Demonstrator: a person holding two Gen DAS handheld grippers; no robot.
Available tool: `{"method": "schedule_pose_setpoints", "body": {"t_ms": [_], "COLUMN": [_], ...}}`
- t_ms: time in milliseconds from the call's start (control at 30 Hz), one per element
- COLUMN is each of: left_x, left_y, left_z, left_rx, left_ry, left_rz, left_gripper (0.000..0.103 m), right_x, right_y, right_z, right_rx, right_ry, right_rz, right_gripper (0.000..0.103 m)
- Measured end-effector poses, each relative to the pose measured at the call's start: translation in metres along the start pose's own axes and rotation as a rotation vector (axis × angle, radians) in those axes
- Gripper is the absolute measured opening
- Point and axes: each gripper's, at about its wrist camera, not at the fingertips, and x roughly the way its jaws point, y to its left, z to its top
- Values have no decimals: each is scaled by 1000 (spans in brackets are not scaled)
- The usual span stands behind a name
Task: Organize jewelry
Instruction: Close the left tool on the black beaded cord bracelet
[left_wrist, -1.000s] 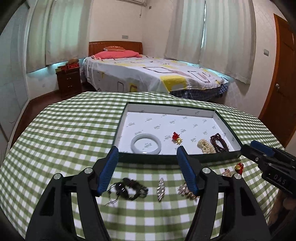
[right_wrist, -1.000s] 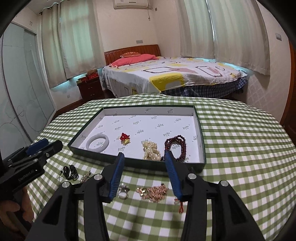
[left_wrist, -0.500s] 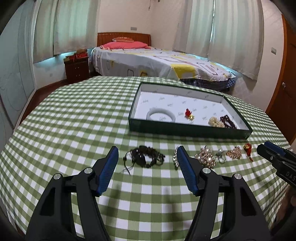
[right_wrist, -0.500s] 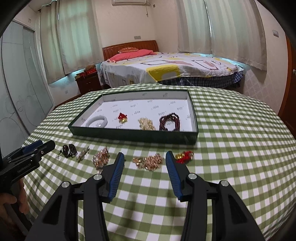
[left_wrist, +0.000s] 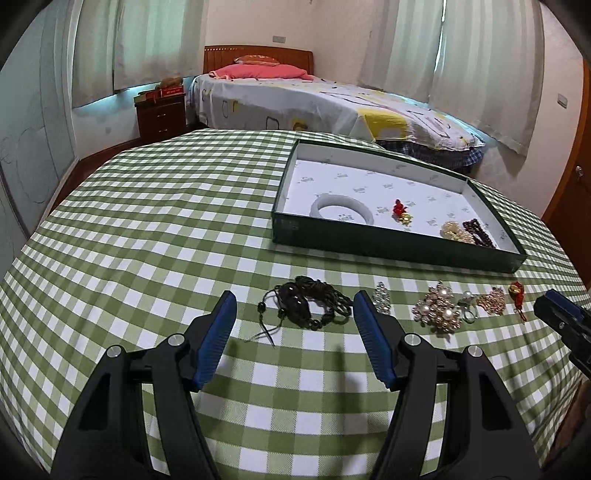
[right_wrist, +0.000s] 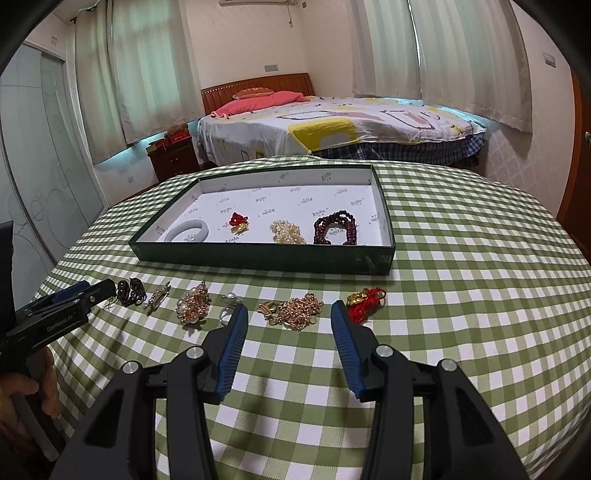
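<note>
Hovering over a round table under a green-and-white checked cloth (left_wrist: 147, 229), the left gripper (left_wrist: 293, 308) has its blue-padded jaws spread apart with nothing clasped; a dark braided cord bracelet with black beads (left_wrist: 314, 304) lies on the cloth just ahead, framed between the fingertips. To its right sit a small clear-stone brooch (left_wrist: 381, 298), a gold cluster brooch with pearls (left_wrist: 437, 310) and a silver pearl ring (left_wrist: 468, 306). The right gripper (right_wrist: 286, 314) likewise stands released and empty, its tips flanking a heap of rose-gold chain (right_wrist: 295, 312). A red-cord charm with a gold bead (right_wrist: 364, 302) lies just beside its right finger. Beyond the row rests a shallow dark-green box with a white lining (right_wrist: 258, 256), holding a pale jade bangle (right_wrist: 186, 232), a red-and-gold charm (right_wrist: 238, 223), a pile of cream pearls (right_wrist: 288, 232) and a dark-red bead bracelet (right_wrist: 335, 230).
</note>
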Motion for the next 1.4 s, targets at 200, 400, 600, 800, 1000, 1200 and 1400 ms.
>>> {"method": "schedule_pose_setpoints", "body": {"t_ms": [200,400,600,800,1000,1200,1400], "left_x": [10,22,26,25,36,37,29], "left_y": [5,5,12,14,12,12,8], "left_z": [4,5,3,5,10,7,7], "left_rx": [-7,12,3,-7,5,15,20], "left_ry": [19,55,87,81,103,95,72], "left_rz": [10,19,16,11,-2,-26,-37], "left_gripper": [63,48,26,26,26,20,17], "right_x": [6,10,12,12,12,13,12], "right_y": [-1,-2,-2,-3,-3,-5,-9], "right_z": [-1,-2,-3,-3,-3,-3,-2], "right_rx": [4,5,5,5,5,13,19], "right_ry": [13,25,33,32,33,37,34], "right_rz": [0,-3,-4,-4,-5,-6,-15], "right_gripper": [47,47,47,47,47,47,47]}}
